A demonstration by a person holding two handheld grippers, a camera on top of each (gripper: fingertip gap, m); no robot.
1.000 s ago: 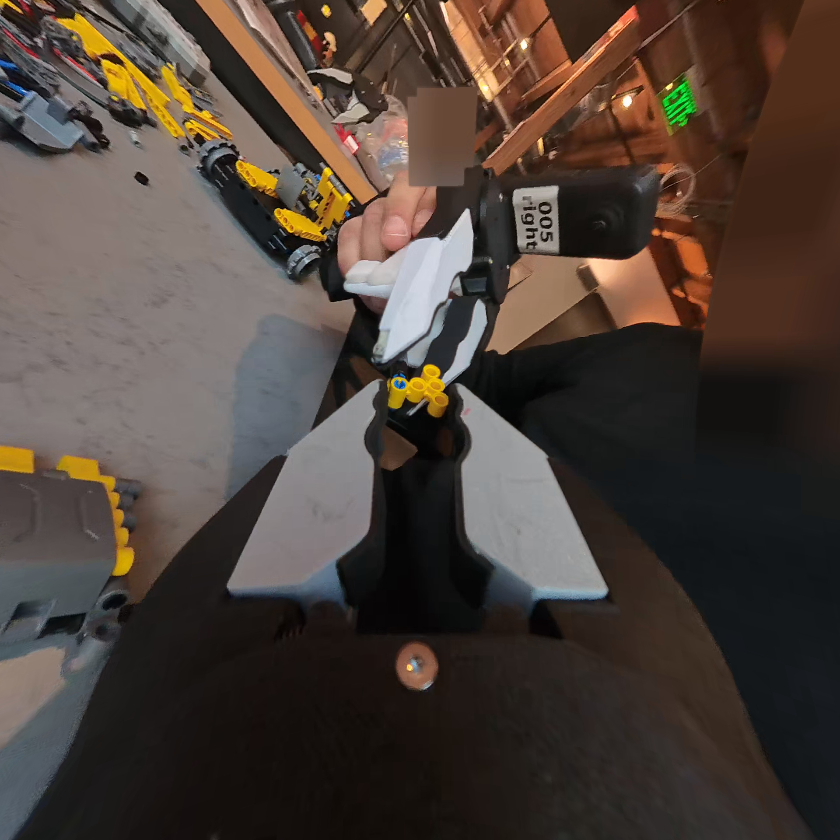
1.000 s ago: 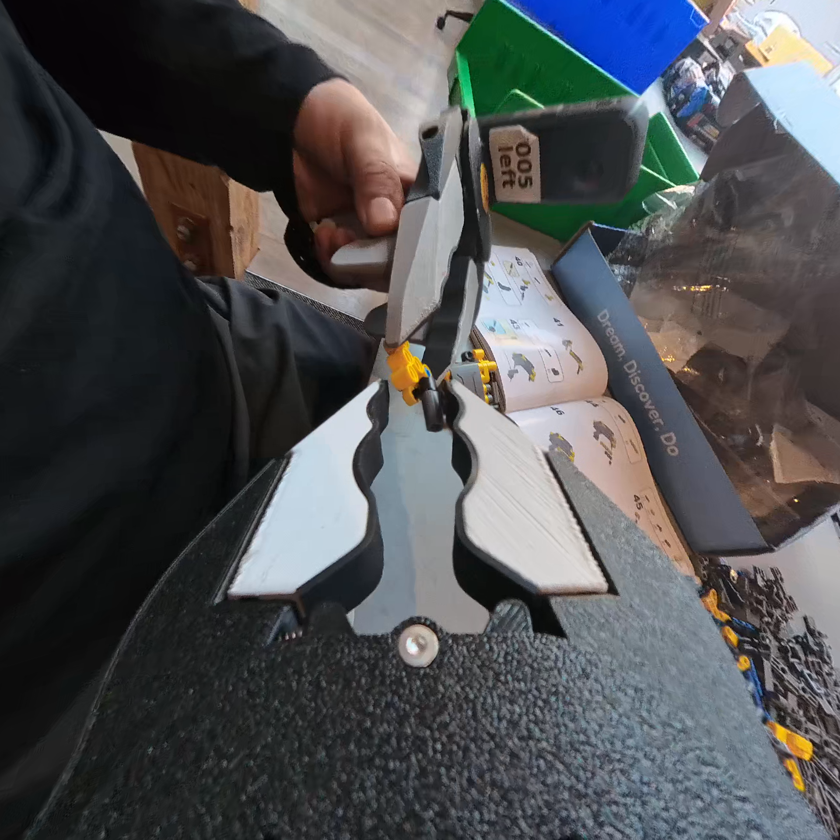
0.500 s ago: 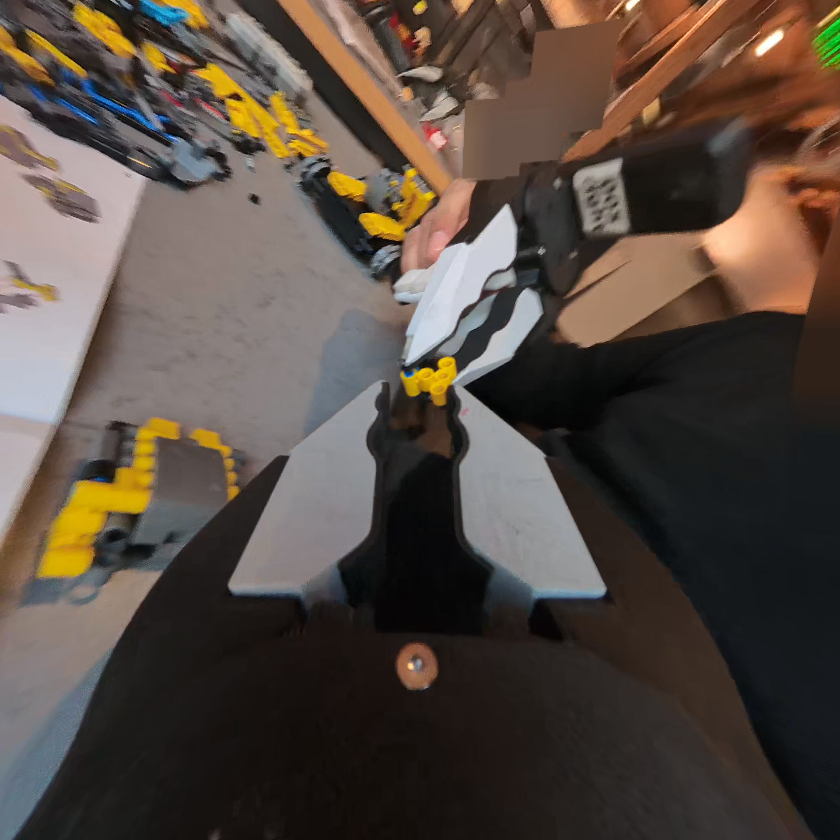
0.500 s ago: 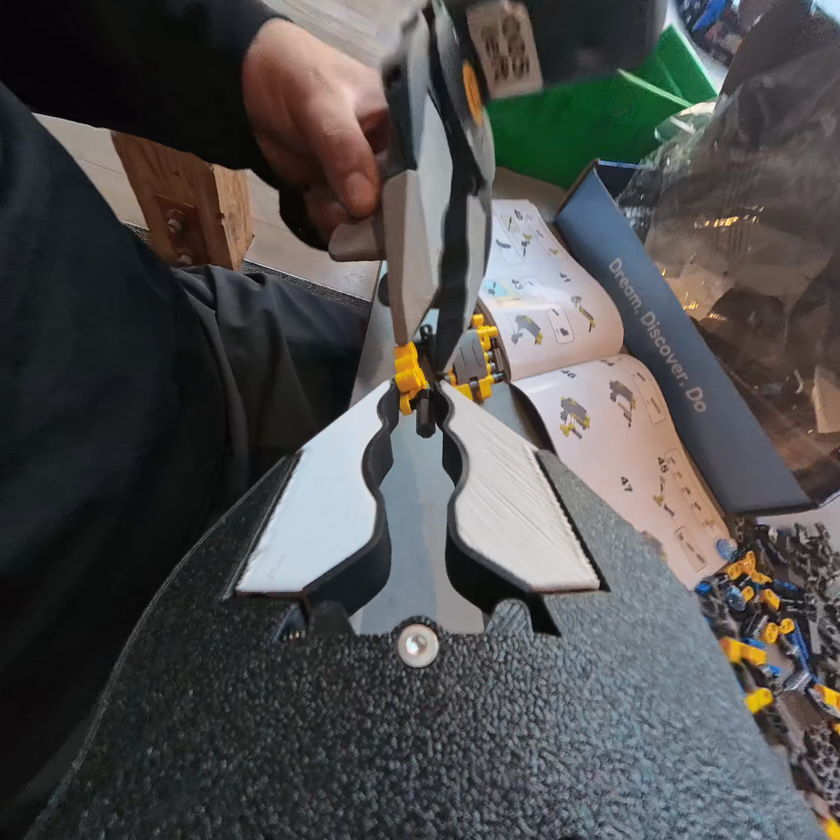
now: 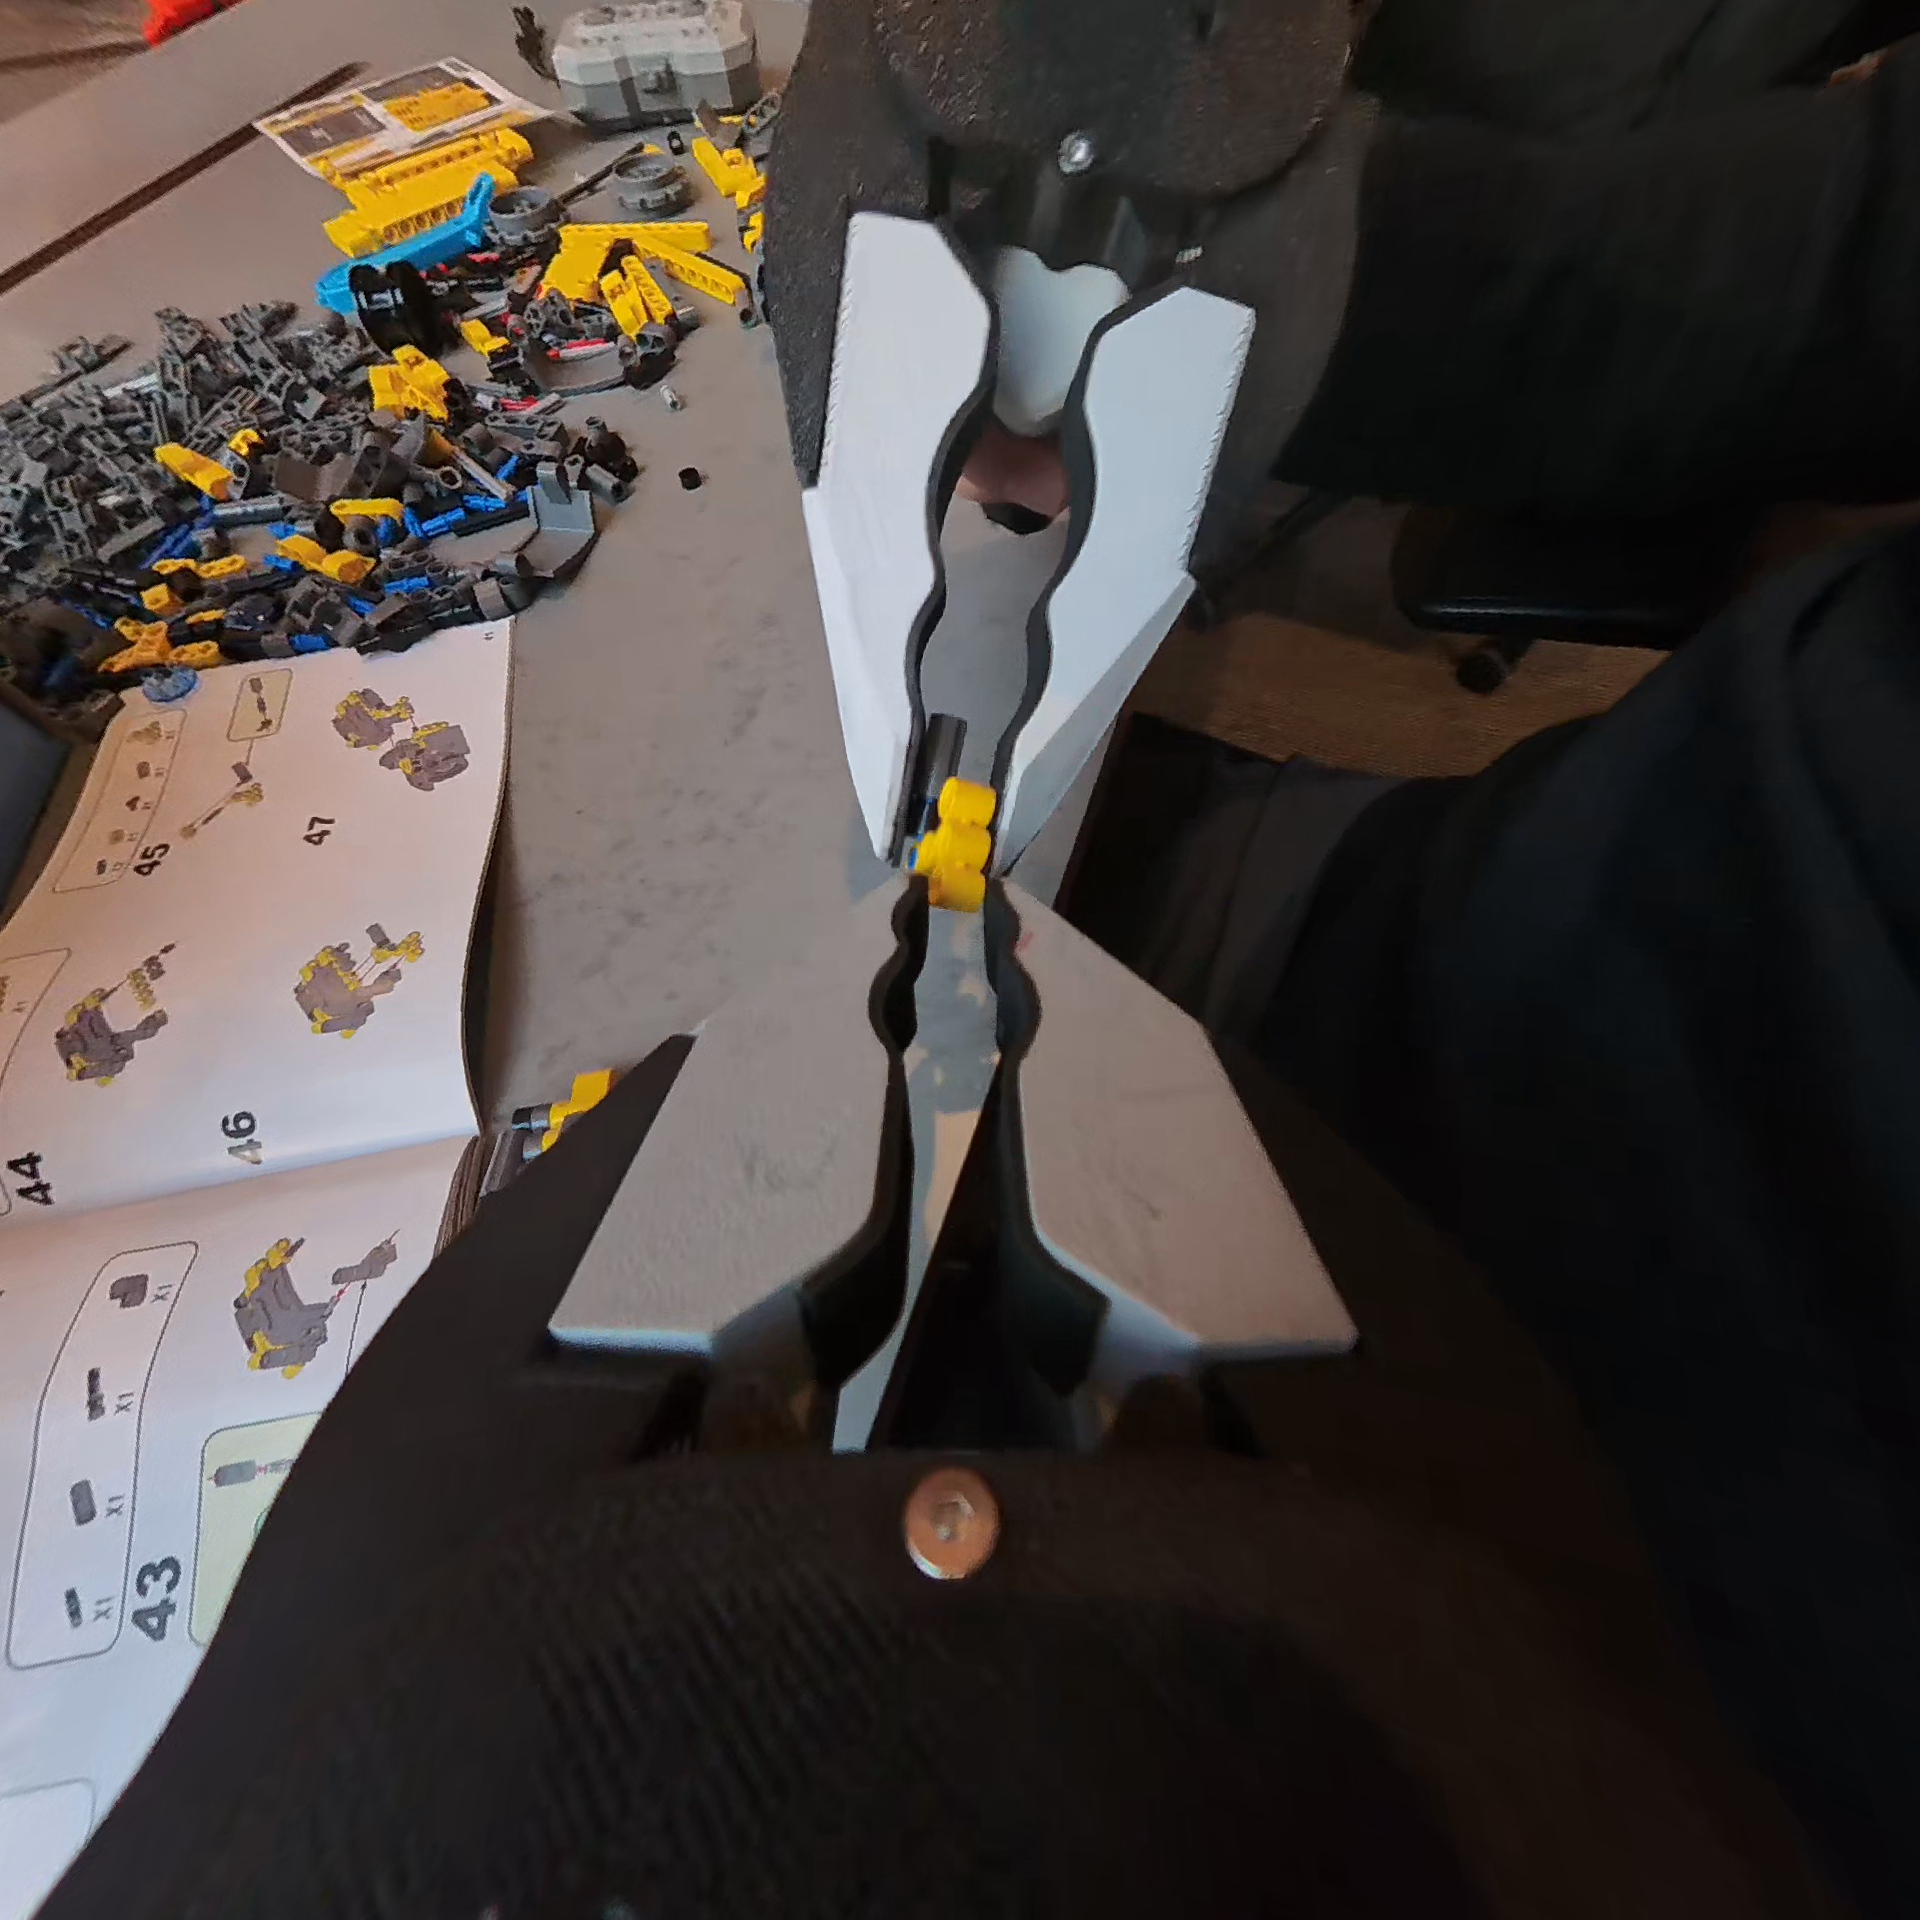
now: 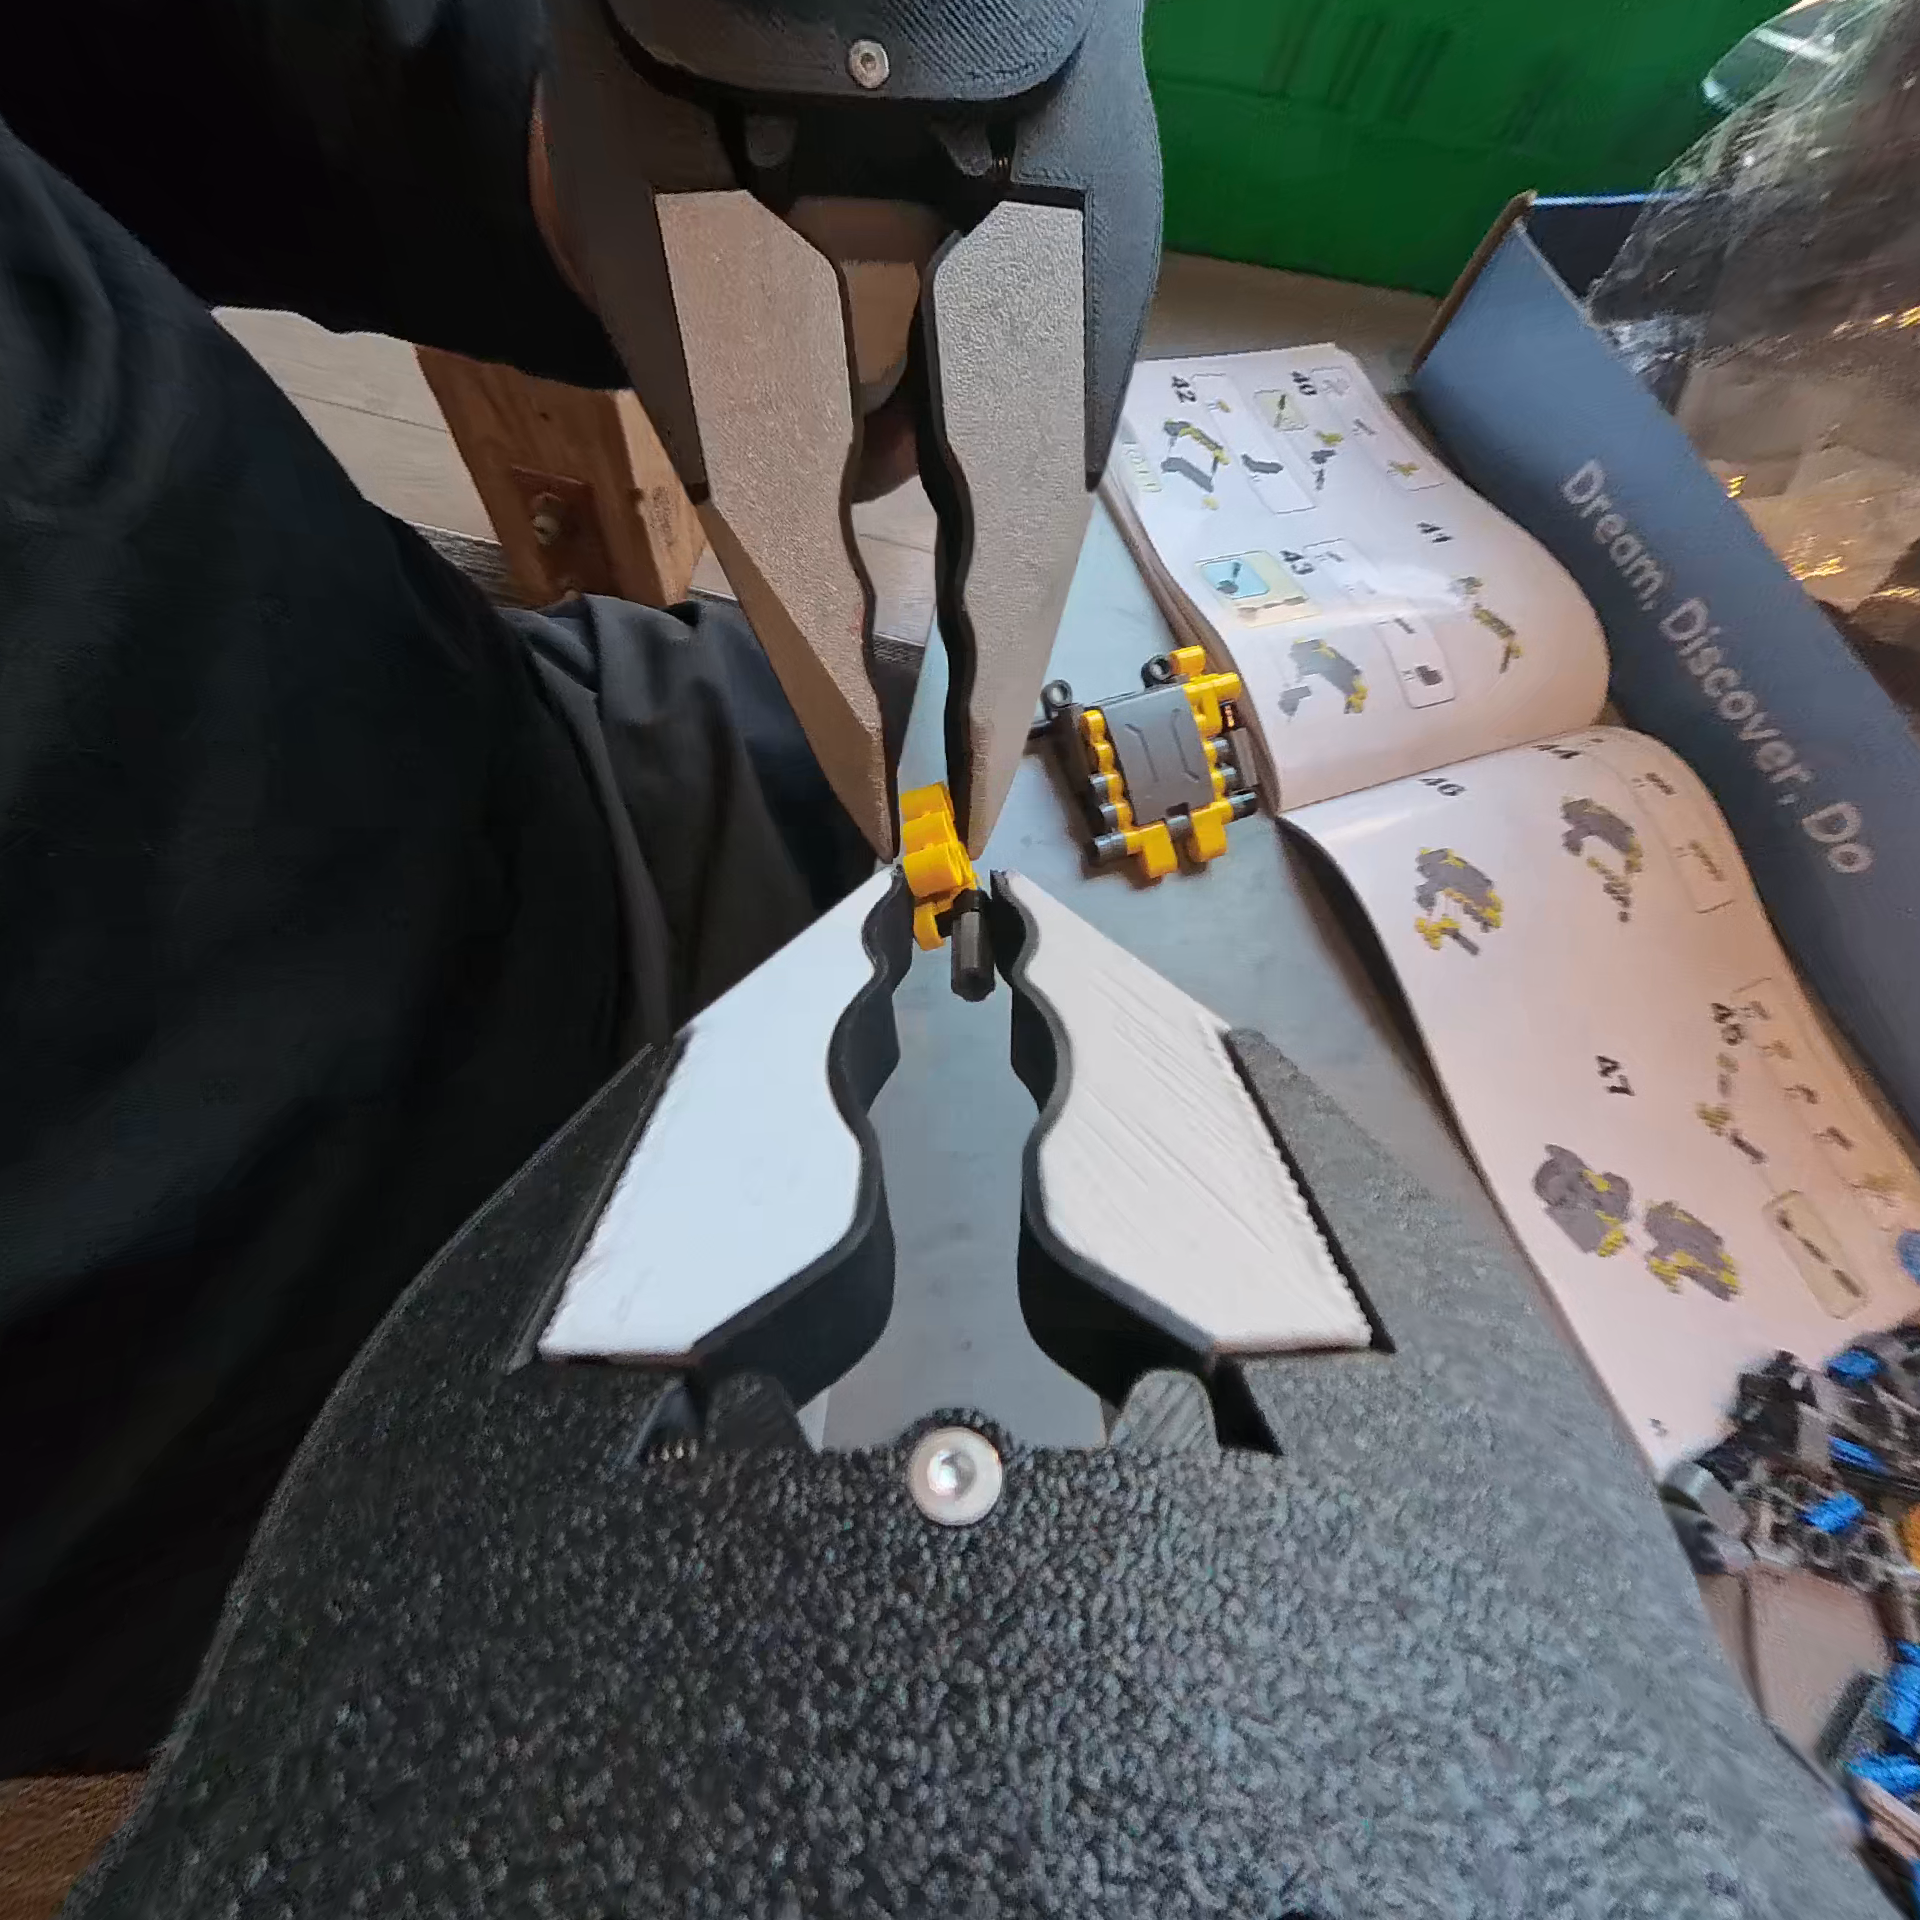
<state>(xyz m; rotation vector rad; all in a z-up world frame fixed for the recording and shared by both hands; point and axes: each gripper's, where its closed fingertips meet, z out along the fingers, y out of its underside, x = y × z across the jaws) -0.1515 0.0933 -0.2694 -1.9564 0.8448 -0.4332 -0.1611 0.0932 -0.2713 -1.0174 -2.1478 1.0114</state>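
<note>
A small yellow connector piece [image 5: 956, 844] with a black pin [image 6: 971, 951] in it hangs in the air between the two grippers, which meet tip to tip above the grey table's [image 5: 665, 790] edge. My left gripper [image 5: 954, 902] is shut on one end of the yellow piece; in the right wrist view it comes down from above [image 6: 930, 836] and pinches the piece [image 6: 930, 857]. My right gripper [image 6: 945, 894] is shut on the other end, with the black pin between its pads; in the left wrist view it reaches in from the top [image 5: 951, 847].
An open instruction booklet [image 5: 239, 935] lies on the table, with a grey and yellow sub-assembly [image 6: 1153, 774] beside it. A heap of loose grey, yellow and blue parts [image 5: 260, 499] lies farther off. A dark blue box [image 6: 1714, 675] and green bins [image 6: 1403, 135] stand behind. A person's black sleeve [image 6: 260, 727] is close by. Less than 4 cm separates the two grippers' tips.
Both grippers swung round and now face each other head on over the table. My left gripper's fingers closed onto the yellow piece; my right gripper kept its hold on it.
</note>
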